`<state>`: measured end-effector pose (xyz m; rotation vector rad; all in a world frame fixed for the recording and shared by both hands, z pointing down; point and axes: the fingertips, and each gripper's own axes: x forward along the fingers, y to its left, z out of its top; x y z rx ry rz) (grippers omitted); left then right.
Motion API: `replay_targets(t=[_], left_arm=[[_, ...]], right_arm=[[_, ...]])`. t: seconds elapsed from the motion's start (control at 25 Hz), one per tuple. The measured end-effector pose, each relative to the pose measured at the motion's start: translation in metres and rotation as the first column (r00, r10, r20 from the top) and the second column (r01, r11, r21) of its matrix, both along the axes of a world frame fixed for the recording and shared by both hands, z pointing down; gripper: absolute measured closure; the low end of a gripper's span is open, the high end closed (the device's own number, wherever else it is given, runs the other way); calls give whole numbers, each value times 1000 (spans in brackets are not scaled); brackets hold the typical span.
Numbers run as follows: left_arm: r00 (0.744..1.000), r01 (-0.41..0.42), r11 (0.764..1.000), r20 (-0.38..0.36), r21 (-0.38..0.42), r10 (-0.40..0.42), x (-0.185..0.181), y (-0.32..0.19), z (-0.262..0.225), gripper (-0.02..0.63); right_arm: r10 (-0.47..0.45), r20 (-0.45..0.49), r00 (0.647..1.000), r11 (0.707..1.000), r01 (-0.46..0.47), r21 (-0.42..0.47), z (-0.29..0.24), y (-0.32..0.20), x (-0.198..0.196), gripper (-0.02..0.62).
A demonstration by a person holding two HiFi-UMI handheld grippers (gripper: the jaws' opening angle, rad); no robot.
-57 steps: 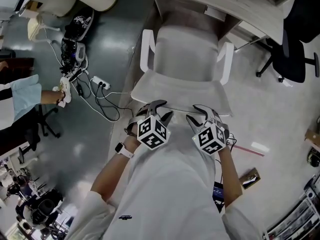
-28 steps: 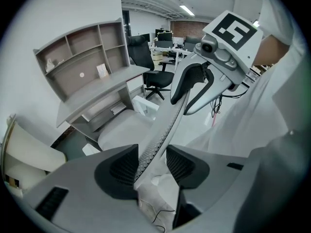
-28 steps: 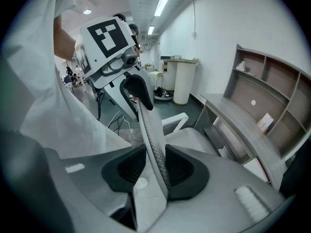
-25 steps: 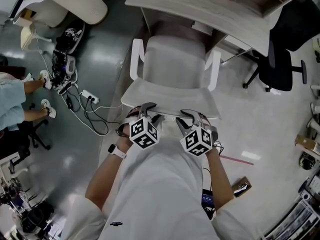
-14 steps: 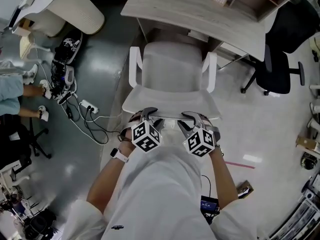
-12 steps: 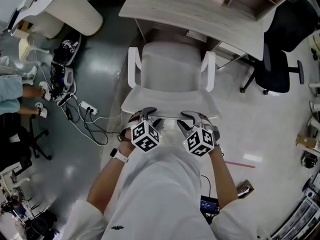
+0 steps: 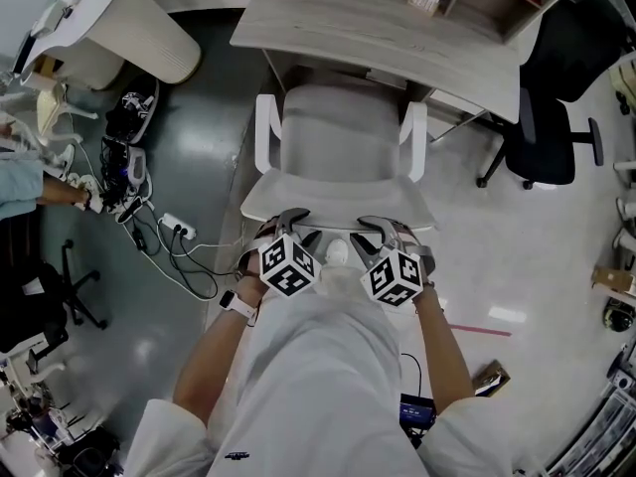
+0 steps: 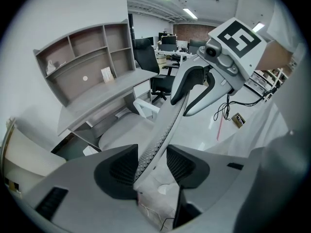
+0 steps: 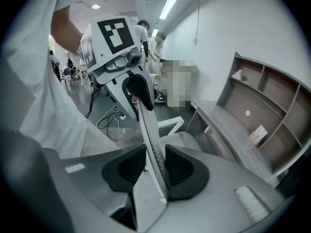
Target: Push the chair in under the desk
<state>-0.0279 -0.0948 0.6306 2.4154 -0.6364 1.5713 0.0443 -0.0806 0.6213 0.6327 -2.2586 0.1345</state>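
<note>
A white chair (image 7: pixel 343 142) with pale armrests faces the grey wooden desk (image 7: pixel 378 18), the front of its seat at the desk's edge. I stand behind it. My left gripper (image 7: pixel 288 222) is shut on the top edge of the mesh backrest (image 8: pixel 170 120), which fills the gap between its pads (image 8: pixel 151 163). My right gripper (image 7: pixel 383 229) holds the same edge a little further right. Its jaws (image 9: pixel 155 168) are closing, with the backrest (image 9: pixel 150 135) pressed between the pads. Each gripper shows in the other's view, clamped on the rim.
A black office chair (image 7: pixel 556 117) stands right of the desk. Cables and a power strip (image 7: pixel 169 227) lie on the dark floor at left, near a seated person's hand (image 7: pixel 84 195). A white rounded cabinet (image 7: pixel 129 18) is at upper left. Shelves (image 8: pixel 87 62) rise on the desk.
The chair has rolled forward toward the desk with me following, so more of the desk top shows. Both grippers stay on the backrest's top edge.
</note>
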Motion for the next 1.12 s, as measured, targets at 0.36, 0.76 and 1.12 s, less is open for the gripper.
replay_targets(t=[0.36, 0.76, 1.12], left_arm=[[1000, -6, 1000, 1, -9, 6, 14, -29, 0, 423], [1000, 7, 1000, -13, -9, -7, 22, -46, 0, 423], [999, -27, 999, -17, 28, 28, 6, -69, 1, 420]], right_arm=[[-3, -4, 1000, 1000, 3, 25, 1, -29, 14, 460], [-2, -3, 1000, 999, 3, 54, 0, -47, 22, 459], [41, -3, 999, 997, -41, 69, 0, -66, 6, 459]])
